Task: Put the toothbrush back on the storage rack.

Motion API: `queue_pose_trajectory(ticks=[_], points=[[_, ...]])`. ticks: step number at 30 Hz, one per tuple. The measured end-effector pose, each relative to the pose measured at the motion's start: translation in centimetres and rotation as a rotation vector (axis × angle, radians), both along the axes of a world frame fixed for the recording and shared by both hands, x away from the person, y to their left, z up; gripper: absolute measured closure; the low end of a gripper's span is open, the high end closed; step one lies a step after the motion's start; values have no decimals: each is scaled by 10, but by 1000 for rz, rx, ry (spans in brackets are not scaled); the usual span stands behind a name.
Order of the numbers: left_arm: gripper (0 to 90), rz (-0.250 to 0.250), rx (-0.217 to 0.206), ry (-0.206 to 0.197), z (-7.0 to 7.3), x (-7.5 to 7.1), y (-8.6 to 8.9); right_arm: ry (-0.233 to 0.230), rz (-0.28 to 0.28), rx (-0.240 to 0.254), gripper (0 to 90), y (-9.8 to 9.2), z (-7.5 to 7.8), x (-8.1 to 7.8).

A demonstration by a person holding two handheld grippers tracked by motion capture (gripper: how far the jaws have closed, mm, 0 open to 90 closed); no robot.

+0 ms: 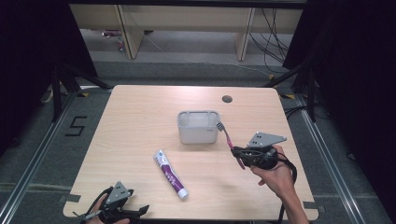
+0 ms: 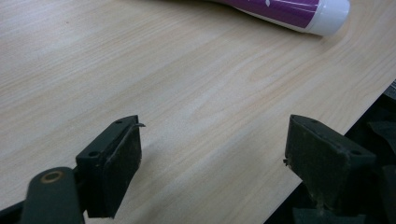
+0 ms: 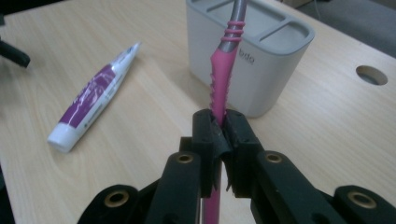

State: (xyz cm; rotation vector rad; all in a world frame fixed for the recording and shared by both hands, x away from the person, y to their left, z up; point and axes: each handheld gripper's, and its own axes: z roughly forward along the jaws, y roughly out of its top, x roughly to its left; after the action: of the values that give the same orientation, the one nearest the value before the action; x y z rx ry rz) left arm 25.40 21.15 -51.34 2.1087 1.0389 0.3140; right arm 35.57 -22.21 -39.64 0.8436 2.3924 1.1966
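Right gripper (image 3: 219, 135) clamped on pink toothbrush (image 3: 219, 84) handle, above table (image 1: 140, 121). Brush head tilted up ahead, at near rim of grey holder (image 3: 271, 56) just beyond jaws. Toothpaste tube (image 3: 93, 98) flat, off to side. Left gripper (image 2: 212, 149) wide apart, nothing between, over table edge; tube cap (image 2: 331, 16) well ahead.

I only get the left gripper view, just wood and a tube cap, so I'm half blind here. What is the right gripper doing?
Observer: The right gripper is shut on a pink toothbrush.
Operator: Where is the brush head?
Observer: By the near right corner of a grey holder, at rim height.
Operator: And the tube?
Observer: The toothpaste tube lies flat between holder and left gripper, cap toward the person.
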Motion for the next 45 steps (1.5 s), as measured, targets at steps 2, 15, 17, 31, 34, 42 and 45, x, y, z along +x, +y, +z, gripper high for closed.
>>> queue_pose_trajectory(ticks=[2,15,17,31,34,42,45], points=[[181,-1,5,0,1,0,0,-3,-2,11,837,2,-1,2],[181,-13,9,3,2,0,2,-22,-64,127,837,5,0,19],[181,-9,13,0,1,0,2,-20,-71,155,837,7,0,23],[181,-10,5,2,2,0,4,-61,-89,182,837,15,2,35],[181,-4,-1,2,1,0,3,-70,-93,182,837,15,2,37],[181,-9,3,4,2,0,4,-88,-113,236,837,17,1,46],[181,-7,1,3,2,0,4,-82,-126,248,837,19,2,49]])
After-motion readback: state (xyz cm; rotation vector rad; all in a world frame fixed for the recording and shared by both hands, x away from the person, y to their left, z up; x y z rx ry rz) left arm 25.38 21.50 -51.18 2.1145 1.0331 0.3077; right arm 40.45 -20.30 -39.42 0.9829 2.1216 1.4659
